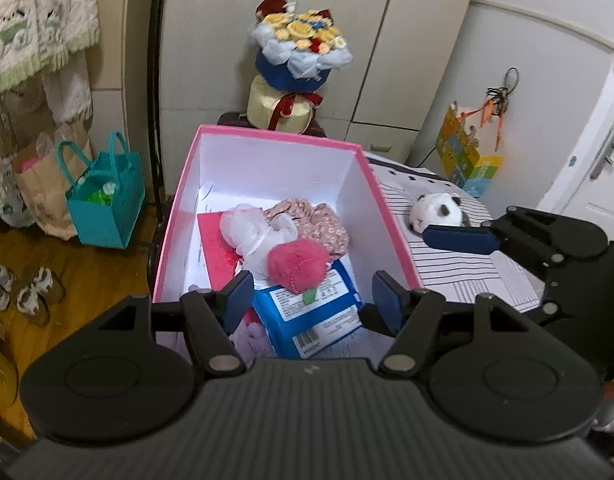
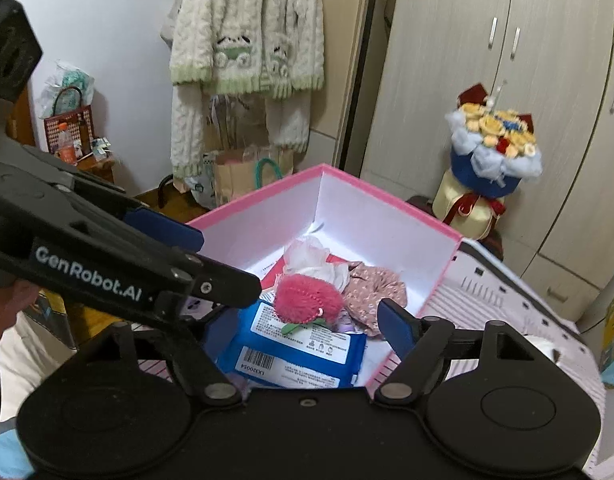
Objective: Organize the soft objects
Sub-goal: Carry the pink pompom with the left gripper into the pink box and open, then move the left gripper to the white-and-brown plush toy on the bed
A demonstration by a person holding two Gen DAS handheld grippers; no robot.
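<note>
Left gripper [image 1: 313, 294] hovers, jaws spread and empty, over the pink box [image 1: 281, 136] collecting the plush strawberry [image 1: 297, 266], while right gripper [image 2: 391, 322], jaws spread, faces in, the panda plush [image 1: 437, 210] waiting on the bed [image 1: 459, 272] to the right.

My left gripper [image 1: 313, 294] hangs with its blue pads spread wide and nothing between them. My right gripper [image 2: 303, 316] is likewise parted and empty. The two sit close together, each crossing into the other's view, the left angled in front of the right.
</note>
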